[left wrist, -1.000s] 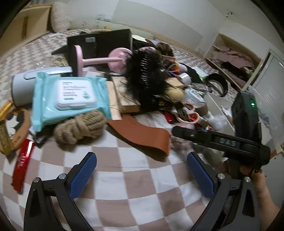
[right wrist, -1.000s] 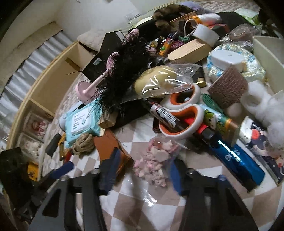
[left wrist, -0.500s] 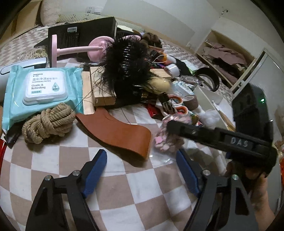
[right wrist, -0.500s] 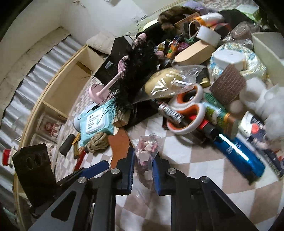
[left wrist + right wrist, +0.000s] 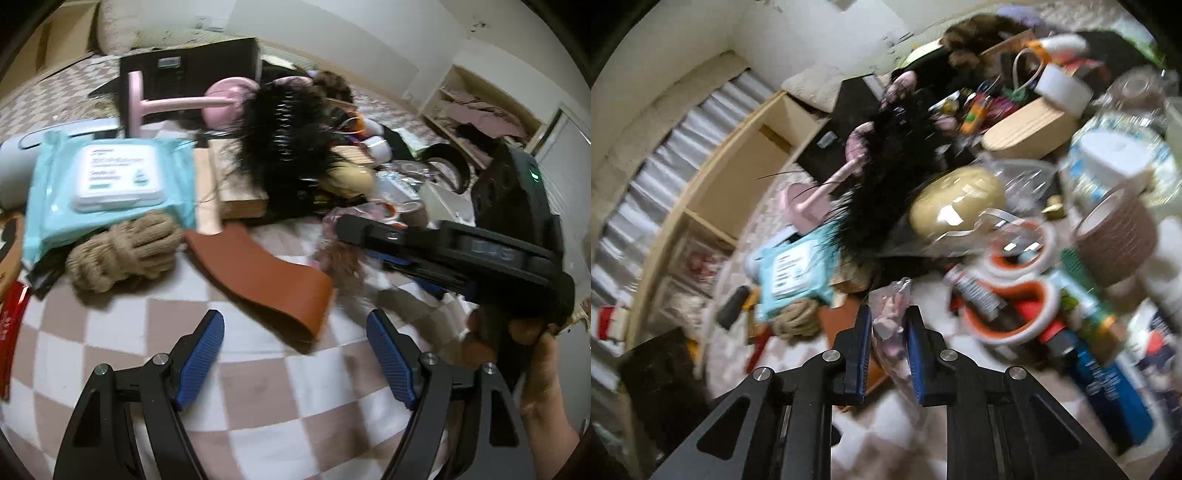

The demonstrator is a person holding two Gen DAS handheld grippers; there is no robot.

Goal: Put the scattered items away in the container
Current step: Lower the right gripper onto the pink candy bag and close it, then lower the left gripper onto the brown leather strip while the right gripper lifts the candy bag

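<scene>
My right gripper point(image 5: 888, 334) is shut on a clear bag of pink pieces point(image 5: 890, 317), lifted off the checkered cloth. The left wrist view shows the same bag point(image 5: 341, 254) hanging blurred under the right gripper's black body point(image 5: 454, 254), held by a hand point(image 5: 532, 354). My left gripper point(image 5: 295, 358) is open and empty, low over the checkered cloth point(image 5: 258, 387), just short of a brown leather strap point(image 5: 266, 280). A white container point(image 5: 443, 199) sits at the right, behind the right gripper and mostly hidden.
A heap lies beyond: blue wipes pack point(image 5: 110, 181), rope bundle point(image 5: 122, 251), black feathery comb point(image 5: 288, 144), pink stand point(image 5: 177, 103), wooden block point(image 5: 236, 188). The right wrist view shows orange-and-white tape dispensers point(image 5: 1015, 291), a brown tape roll point(image 5: 1115, 236), a blue tube point(image 5: 1108, 380).
My right gripper closed on the bag of pink pieces and has lifted it off the cloth. The left gripper stayed open and shifted slightly over the cloth.
</scene>
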